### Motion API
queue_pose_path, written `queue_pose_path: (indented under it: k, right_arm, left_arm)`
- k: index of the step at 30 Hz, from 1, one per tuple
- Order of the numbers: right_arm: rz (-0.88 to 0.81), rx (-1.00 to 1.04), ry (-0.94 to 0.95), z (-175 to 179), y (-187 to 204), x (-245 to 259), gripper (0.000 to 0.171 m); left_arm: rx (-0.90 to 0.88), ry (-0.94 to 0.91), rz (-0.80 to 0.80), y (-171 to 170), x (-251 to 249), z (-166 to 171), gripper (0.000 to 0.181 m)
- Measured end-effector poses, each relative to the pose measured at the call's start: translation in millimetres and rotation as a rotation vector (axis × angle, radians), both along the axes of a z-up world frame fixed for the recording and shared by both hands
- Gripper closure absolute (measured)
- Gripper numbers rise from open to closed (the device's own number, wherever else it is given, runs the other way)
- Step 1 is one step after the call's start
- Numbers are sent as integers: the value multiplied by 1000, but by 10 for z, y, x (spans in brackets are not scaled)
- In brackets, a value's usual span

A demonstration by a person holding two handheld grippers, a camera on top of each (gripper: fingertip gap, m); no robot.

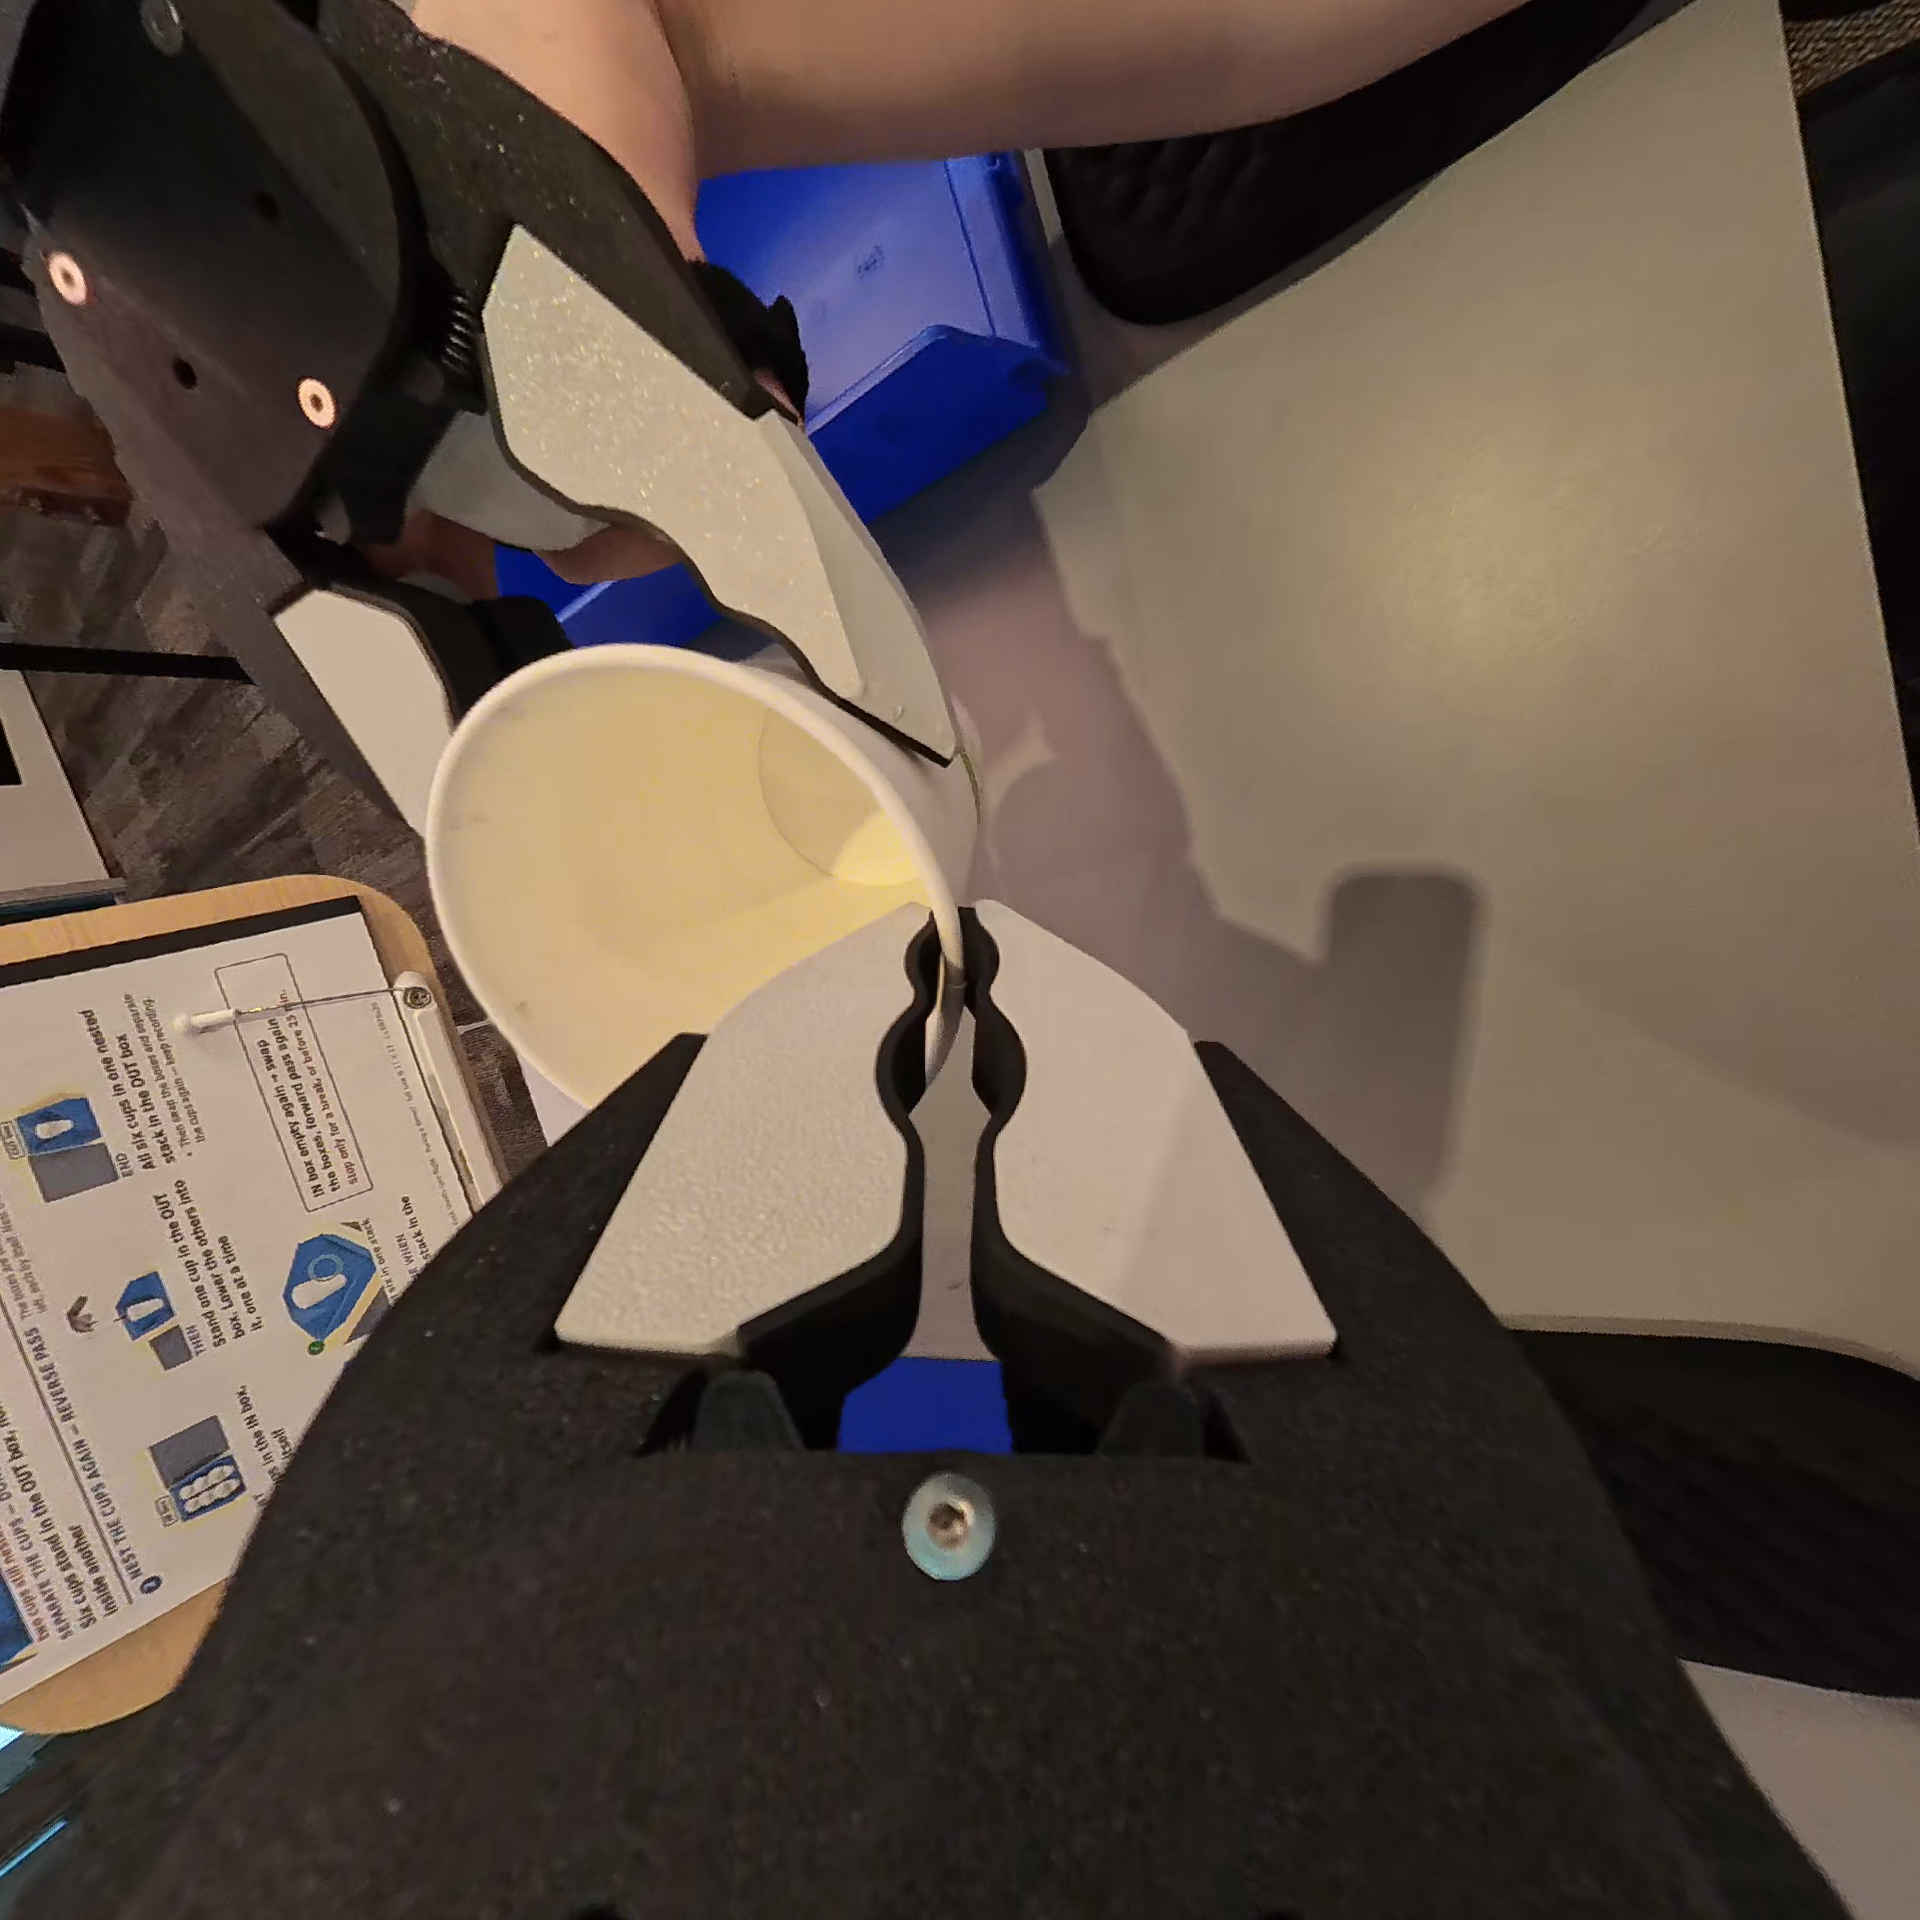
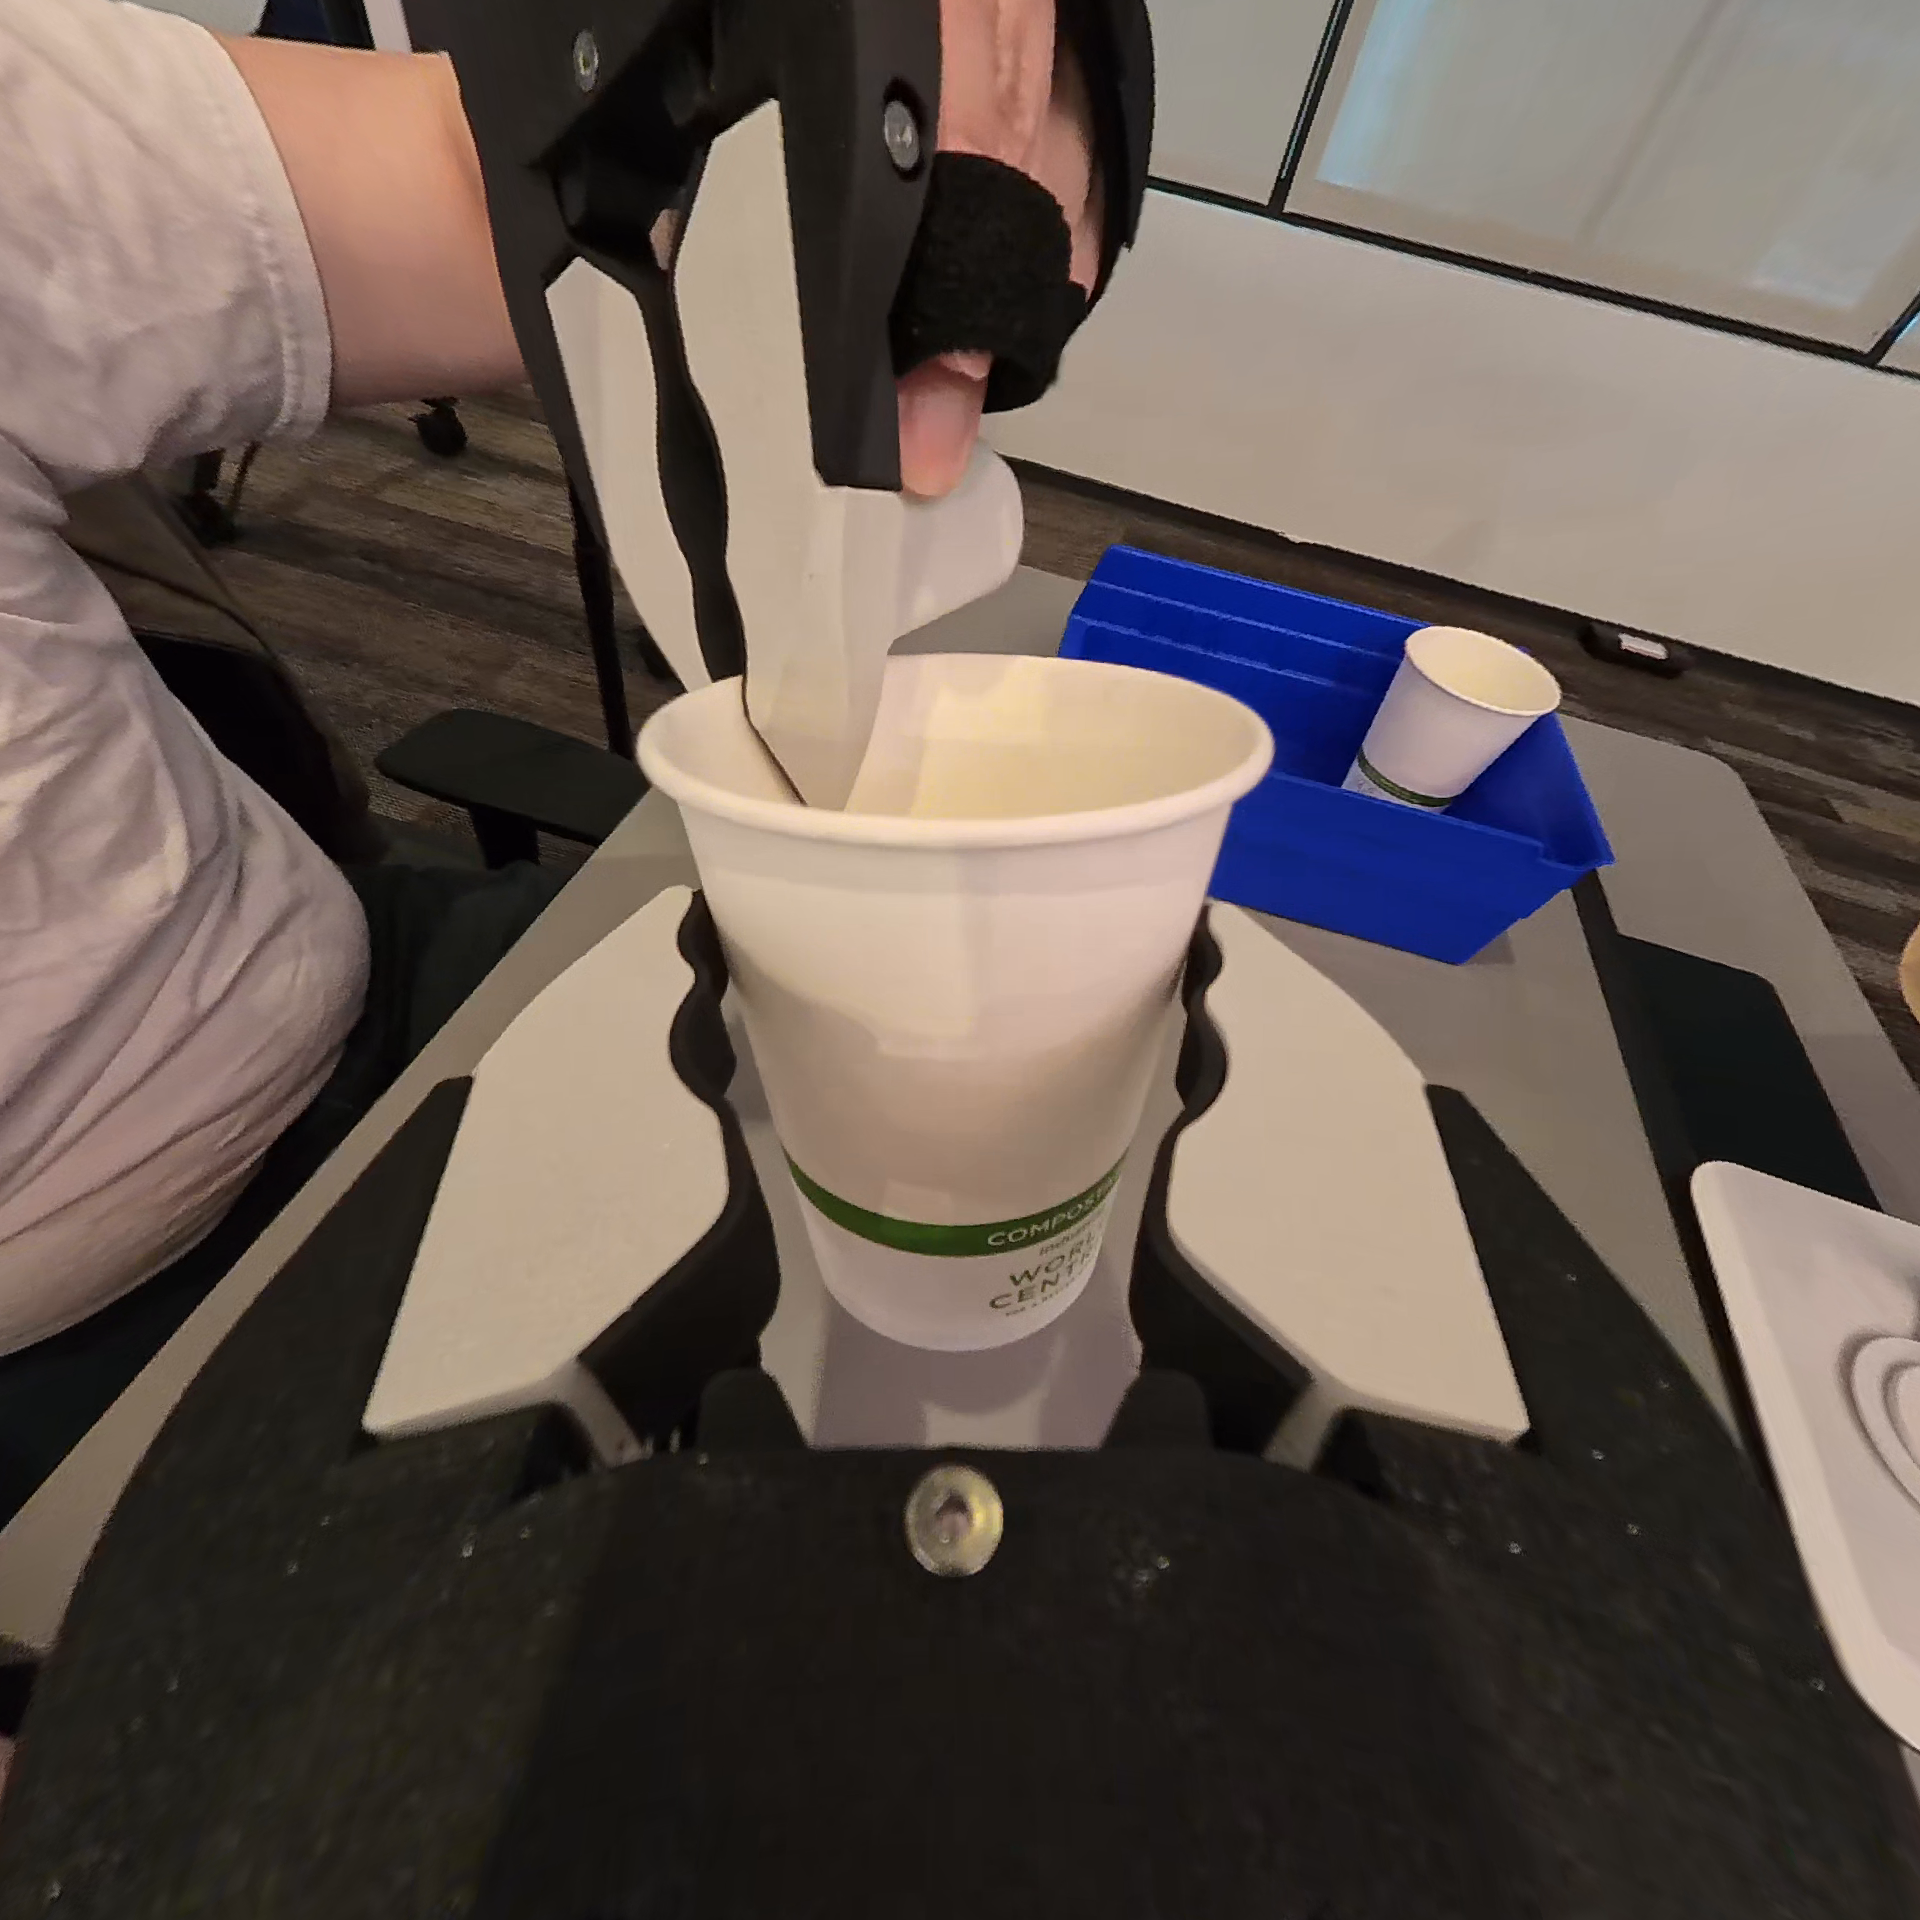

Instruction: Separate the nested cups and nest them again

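Black, grainy gripper housing fills the foreground of both wrist views, each carrying pale grey finger plates edged with wavy black rubber pads.

Right gripper (image 2: 951, 1049): jaws spread to the width of a white paper cup (image 2: 966, 997) and pressed against its sides at mid-height. The cup stands upright in the grip, clear of the grey table (image 2: 1662, 831). It is tapered, with a rolled rim and a green band near the base. Whether further cups sit nested inside cannot be told.

Left gripper (image 1: 948, 987): jaws nearly together, pinching the rim wall of the same cup — one finger inside the mouth, one outside. The right wrist view confirms it reaching down from above into the cup's far-left rim.

Judgement on step: the pair is held for a pull-apart or a seating, one gripper bracing the body and the other holding a rim. Which of the two cannot be decided from these views. The next move calls for a straight pull or push along the cup's axis; thin paper will buckle under side load.

A second cup (image 2: 1455, 727) leans inside the blue plastic bin (image 2: 1403, 883) at the table's far side. A clipboard with an instruction sheet (image 1: 208, 1195) lies beside the table, lower left in the left wrist view.
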State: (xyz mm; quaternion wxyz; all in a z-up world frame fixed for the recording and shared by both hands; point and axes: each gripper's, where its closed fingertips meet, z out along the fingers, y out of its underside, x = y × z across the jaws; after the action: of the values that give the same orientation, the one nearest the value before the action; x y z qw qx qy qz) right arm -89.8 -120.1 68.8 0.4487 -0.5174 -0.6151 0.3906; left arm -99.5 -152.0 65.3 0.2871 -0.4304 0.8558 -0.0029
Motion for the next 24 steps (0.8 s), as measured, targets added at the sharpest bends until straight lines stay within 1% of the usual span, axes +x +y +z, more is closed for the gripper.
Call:
queue_pose_path:
  k: [2,4,6,8,10,13,14,17,18,21,24]
  right_arm:
    - [11,-16,-3,-13,-4,7,88]
    - [11,-11,2,-8,6,18,88]
    - [-2,-5,11,8,29,35,88]
    - [-34,7,20,33,82,77,88]
    - [-105,23,17,55,184,185,88]
    - [-314,75,21,157,422,614,88]
    - [-427,94,44,223,537,851,88]
    - [-893,158,84,309,953,1853,87]
    - [-973,152,101,273,992,2121,87]
    - [-1078,62,231,155,1059,2632,88]
    - [-1054,10,355,95,1100,2764,88]
  left_arm:
    - [11,-12,9,18,16,7,176]
    - [25,-33,32,62,31,35,164]
    - [28,-70,49,94,51,97,158]
    - [39,-130,66,124,72,218,151]
    - [50,-210,96,160,78,391,139]
    - [45,-316,150,214,14,613,130]
    - [36,-336,162,224,-21,646,131]
    - [27,-348,194,273,-134,616,133]
    - [32,-341,203,294,-165,577,133]
    - [41,-301,216,324,-220,434,133]
    - [48,-275,208,312,-219,353,133]
